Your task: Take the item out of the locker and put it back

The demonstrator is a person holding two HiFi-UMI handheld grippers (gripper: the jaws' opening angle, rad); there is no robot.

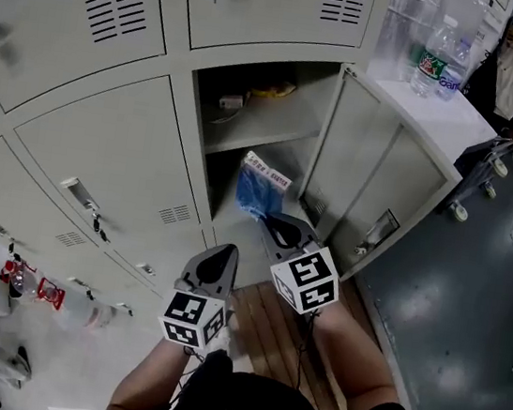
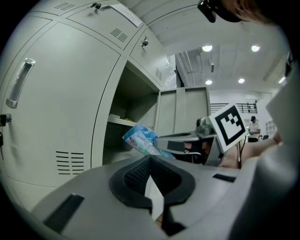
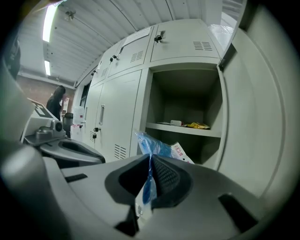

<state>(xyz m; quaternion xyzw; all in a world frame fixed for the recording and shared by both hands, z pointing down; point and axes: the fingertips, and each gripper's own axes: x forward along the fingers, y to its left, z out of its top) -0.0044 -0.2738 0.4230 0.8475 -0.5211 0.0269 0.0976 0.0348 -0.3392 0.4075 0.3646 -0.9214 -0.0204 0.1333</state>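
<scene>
A blue plastic packet with a white label (image 1: 259,188) hangs at the mouth of the open locker compartment (image 1: 271,168), below its inner shelf (image 1: 260,122). My right gripper (image 1: 273,221) is shut on the packet's near edge. In the right gripper view the packet (image 3: 161,147) stands up from between the dark pads (image 3: 166,176) of the right gripper (image 3: 150,164). My left gripper (image 1: 220,255) is lower and to the left, in front of the shut locker doors, jaws together and holding nothing. The left gripper view shows the packet (image 2: 140,138) ahead of the left gripper (image 2: 151,161).
The locker door (image 1: 373,183) stands swung open to the right. A yellow item (image 1: 275,88) and a small white item (image 1: 230,102) lie on the shelf. Water bottles (image 1: 440,55) stand on the locker top. Shut lockers (image 1: 103,149) fill the left. Plank flooring (image 1: 265,314) lies below.
</scene>
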